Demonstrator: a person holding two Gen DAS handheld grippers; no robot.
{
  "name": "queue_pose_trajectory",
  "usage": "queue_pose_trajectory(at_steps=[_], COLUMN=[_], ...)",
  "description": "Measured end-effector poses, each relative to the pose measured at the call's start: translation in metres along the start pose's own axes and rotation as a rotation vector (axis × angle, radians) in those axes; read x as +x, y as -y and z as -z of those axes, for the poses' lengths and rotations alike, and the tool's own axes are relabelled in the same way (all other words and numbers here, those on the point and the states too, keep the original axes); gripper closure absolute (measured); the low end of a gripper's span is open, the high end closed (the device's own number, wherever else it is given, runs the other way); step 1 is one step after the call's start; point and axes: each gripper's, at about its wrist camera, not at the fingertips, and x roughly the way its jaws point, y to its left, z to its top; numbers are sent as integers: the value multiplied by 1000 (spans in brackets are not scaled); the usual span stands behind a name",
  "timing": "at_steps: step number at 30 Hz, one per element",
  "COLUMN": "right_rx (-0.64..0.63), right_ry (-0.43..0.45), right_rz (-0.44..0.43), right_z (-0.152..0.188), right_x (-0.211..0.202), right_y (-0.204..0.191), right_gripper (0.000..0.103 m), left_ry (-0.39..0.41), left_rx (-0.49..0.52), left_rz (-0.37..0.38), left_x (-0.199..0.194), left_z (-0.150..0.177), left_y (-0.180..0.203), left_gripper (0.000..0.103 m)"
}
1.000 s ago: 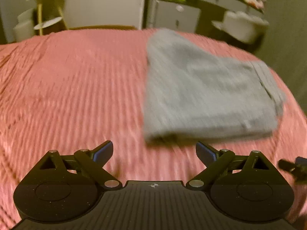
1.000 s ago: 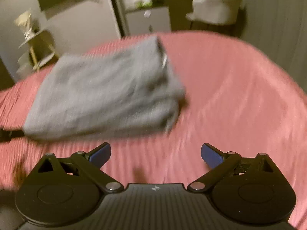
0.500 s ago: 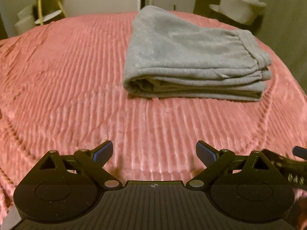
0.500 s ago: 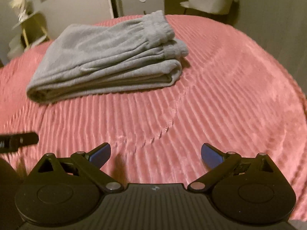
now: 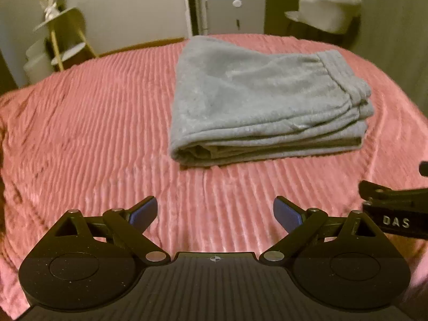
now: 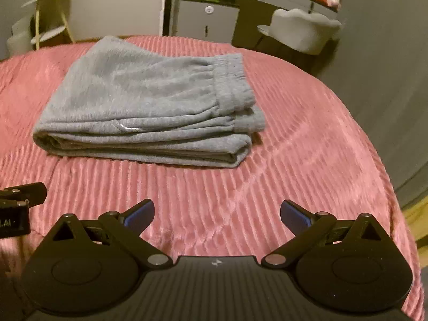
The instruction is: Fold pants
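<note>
Grey fleece pants (image 5: pixel 256 101) lie folded in a flat stack on the pink ribbed bedspread (image 5: pixel 88 133), waistband to the right. In the right wrist view the same pants (image 6: pixel 144 101) sit ahead and to the left, the elastic waistband (image 6: pixel 232 83) on top at the right end. My left gripper (image 5: pixel 215 212) is open and empty, held back from the stack's near edge. Open and empty as well, my right gripper (image 6: pixel 216 214) hovers over bare bedspread (image 6: pixel 307 147). Each gripper shows at the edge of the other's view.
Beyond the bed stand a yellow tiered side table (image 5: pixel 61 40), a white cabinet (image 5: pixel 235 13) and a pale upholstered chair (image 6: pixel 302 29). The bed's right edge drops off near a grey wall (image 6: pixel 388 80). Bedspread extends left of the pants.
Both grippers have drawn back from the pants, which now sit farther off and in sharp focus. Both stay open with nothing held.
</note>
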Motion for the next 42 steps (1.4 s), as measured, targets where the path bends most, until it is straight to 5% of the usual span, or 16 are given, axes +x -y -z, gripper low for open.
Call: queue_pose_trajectory(at_steps=[3, 6, 42], right_rx=[20, -3, 91], right_ry=[11, 40, 21], right_rz=[-68, -16, -74], right_z=[4, 8, 3], right_x=[3, 4, 8], right_y=[-3, -5, 7], right_gripper=[3, 3, 3], left_ry=[-4, -6, 48], left_rx=[18, 23, -32], left_rz=[-11, -15, 24], left_x=[11, 19, 12], left_z=[6, 6, 0], left_y=[6, 10, 2], left_gripper=[6, 6, 3])
